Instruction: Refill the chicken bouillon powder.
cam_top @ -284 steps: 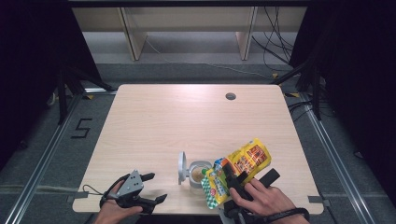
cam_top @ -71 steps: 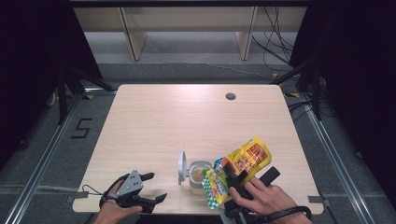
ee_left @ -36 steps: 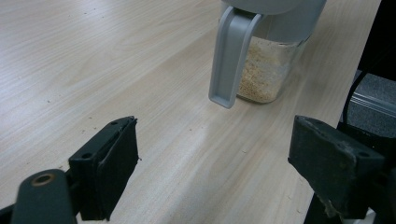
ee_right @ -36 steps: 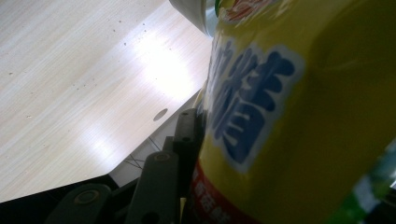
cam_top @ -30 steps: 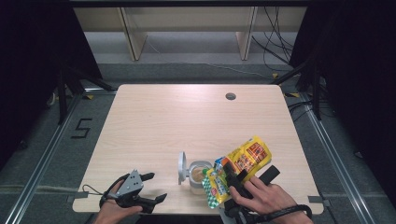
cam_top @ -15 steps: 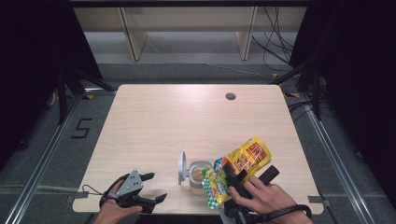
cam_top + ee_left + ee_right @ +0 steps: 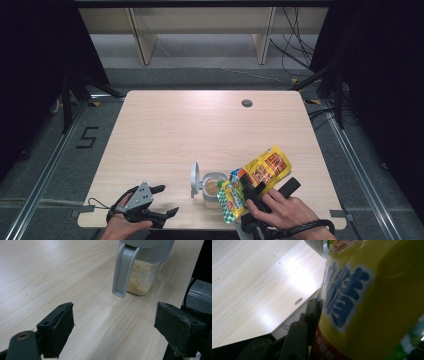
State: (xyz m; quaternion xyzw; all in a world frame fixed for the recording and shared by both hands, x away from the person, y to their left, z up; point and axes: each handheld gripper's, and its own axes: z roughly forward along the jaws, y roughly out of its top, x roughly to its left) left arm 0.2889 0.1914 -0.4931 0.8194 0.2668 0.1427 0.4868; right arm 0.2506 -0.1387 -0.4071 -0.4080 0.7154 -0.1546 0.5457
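A yellow snack bag with red and green print is tilted over a small clear container near the table's front edge. My right gripper is shut on the bag, one black jaw pressed against its side. The container holds pale crumbs, and its grey lid stands flipped open to the left. My left gripper rests at the front left of the table, open, nothing between its jaws. In the left gripper view that gripper faces the container across bare wood.
The wooden table has a round cable hole at the back right. Dark floor with metal rails surrounds the table, and a shelf frame stands behind it.
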